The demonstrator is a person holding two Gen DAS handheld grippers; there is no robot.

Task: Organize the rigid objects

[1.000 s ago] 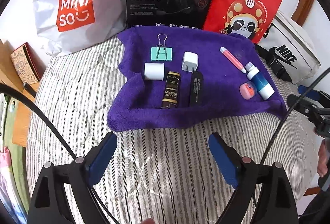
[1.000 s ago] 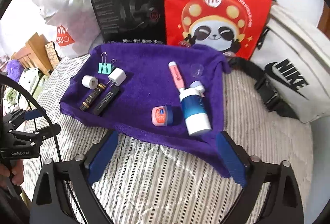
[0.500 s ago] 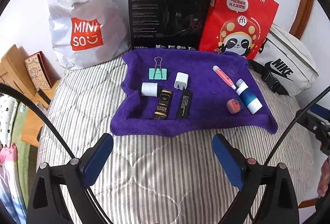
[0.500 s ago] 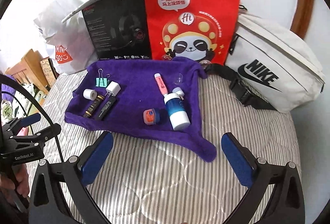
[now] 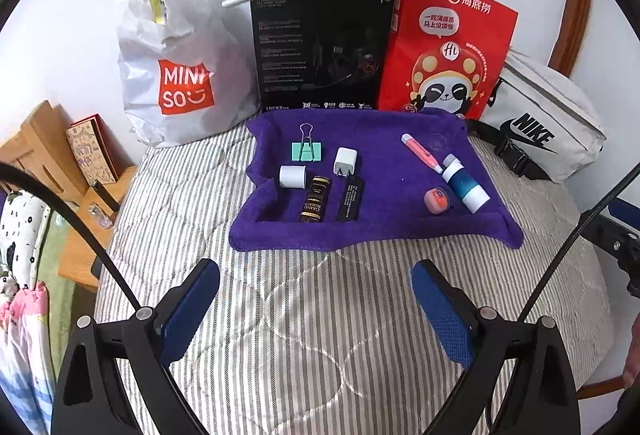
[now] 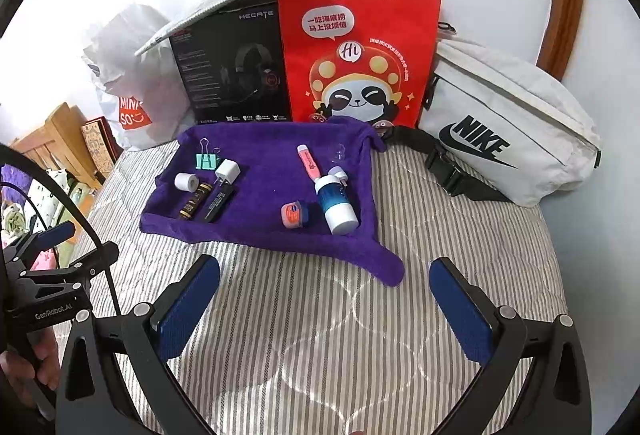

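From your left wrist, your left gripper (image 5: 316, 299) hangs spread wide and empty over the striped bed (image 5: 320, 335); ahead of it the purple towel (image 5: 384, 231) carries one group just left of your line, the binder clip (image 5: 306, 151), white roll (image 5: 293, 176), charger (image 5: 345, 161), brown tube (image 5: 315, 199) and black stick (image 5: 351, 197). From your right wrist, your right gripper (image 6: 324, 299) is likewise open and holding nothing, with the pink tube (image 6: 308, 161), orange tin (image 6: 291, 215) and blue-white bottle (image 6: 335, 203) just ahead. The sorting looks nearly done or between picks; next, choose one item and advance over the towel's near edge.
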